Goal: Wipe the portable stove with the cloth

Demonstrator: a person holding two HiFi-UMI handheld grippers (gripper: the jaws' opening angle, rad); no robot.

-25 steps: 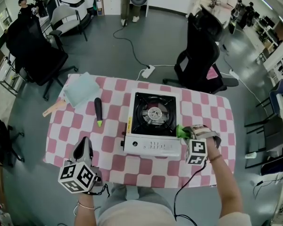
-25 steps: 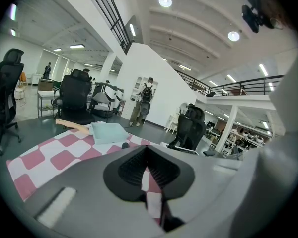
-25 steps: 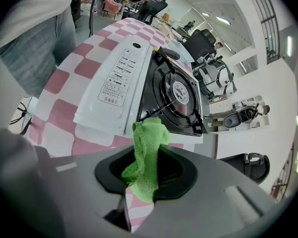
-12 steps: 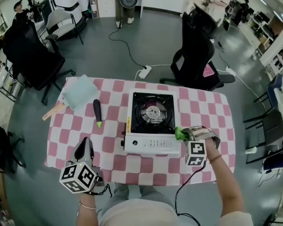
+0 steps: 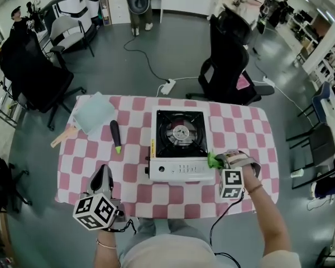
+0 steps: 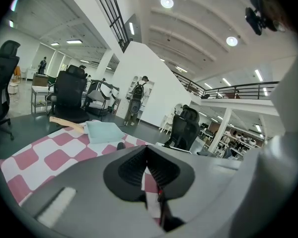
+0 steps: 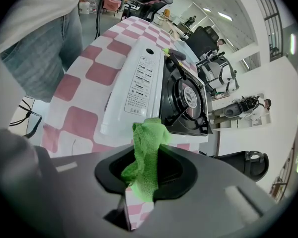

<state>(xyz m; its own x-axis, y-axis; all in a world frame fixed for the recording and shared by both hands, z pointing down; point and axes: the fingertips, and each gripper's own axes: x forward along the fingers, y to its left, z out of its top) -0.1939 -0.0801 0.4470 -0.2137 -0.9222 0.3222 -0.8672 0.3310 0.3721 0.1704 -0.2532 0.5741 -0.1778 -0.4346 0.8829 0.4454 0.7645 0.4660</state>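
- The checkered table (image 5: 245,128) carries the portable stove (image 5: 180,144) at its centre, burner facing up.
- The left gripper (image 5: 100,173) hovers at the table's 7 o'clock edge, claw pressed together on nothing.
- The right gripper (image 5: 222,159) pinches the green cloth (image 7: 145,152).
- The cloth sits at the stove's 4 o'clock corner.

Stove panel (image 7: 139,86): rows of small dark print beside the knob, too fine to read.
Sticker (image 5: 152,148): yellow strip on the stove's left edge, print illegible.
Left cube (image 5: 94,211), right cube (image 5: 231,183): black-and-white square markers, no letters or numbers.
Readable text: none.
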